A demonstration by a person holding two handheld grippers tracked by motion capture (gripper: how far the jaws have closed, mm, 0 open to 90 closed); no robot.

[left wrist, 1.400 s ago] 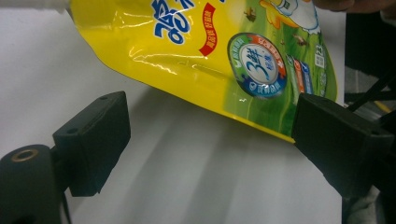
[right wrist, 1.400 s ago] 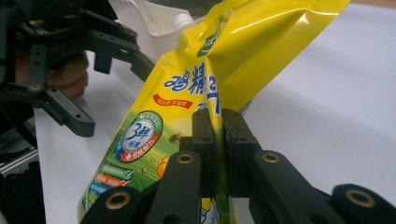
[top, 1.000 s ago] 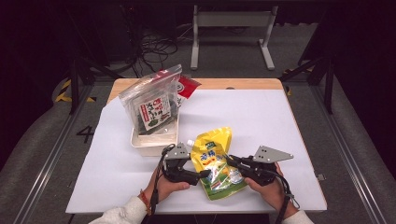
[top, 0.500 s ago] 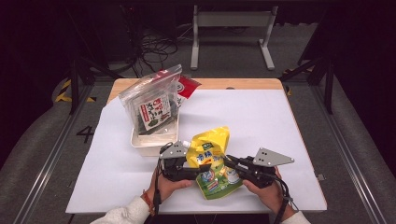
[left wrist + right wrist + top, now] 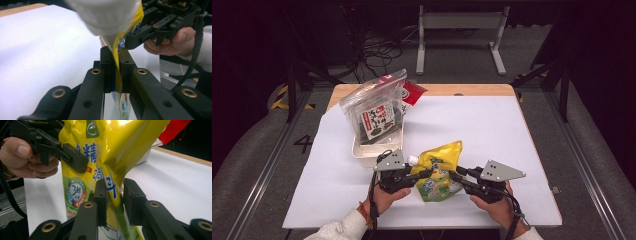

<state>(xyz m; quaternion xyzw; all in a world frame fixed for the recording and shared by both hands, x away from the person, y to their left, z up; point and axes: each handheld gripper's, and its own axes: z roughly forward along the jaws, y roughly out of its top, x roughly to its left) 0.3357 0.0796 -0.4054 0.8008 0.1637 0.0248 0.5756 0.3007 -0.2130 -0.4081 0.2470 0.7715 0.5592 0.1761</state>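
We see the white-covered wooden desk point(image 5: 492, 130) from above the person's side, looking forward and down, fairly far off. Our left tool point(image 5: 114, 66) camera sits very close, looking along its black jaws across the desk. Our right tool point(image 5: 115, 195) camera looks up its jaws, equally close. All three share the glossy yellow plastic refill pouch point(image 5: 439, 172); each tool view catches the other tool.

We see a dark room, lit mainly over the white table sheet point(image 5: 492, 135), which lies on a wooden tabletop point(image 5: 462, 90). Grey carpet floor point(image 5: 602, 150) around it, metal rails point(image 5: 257, 180) on both sides. Black cables point(image 5: 377, 50) tangled behind, beside a grey metal stand point(image 5: 459, 22). Yellow-black hazard tape point(image 5: 282, 97) at left, painted number 4 point(image 5: 303, 144) on floor.
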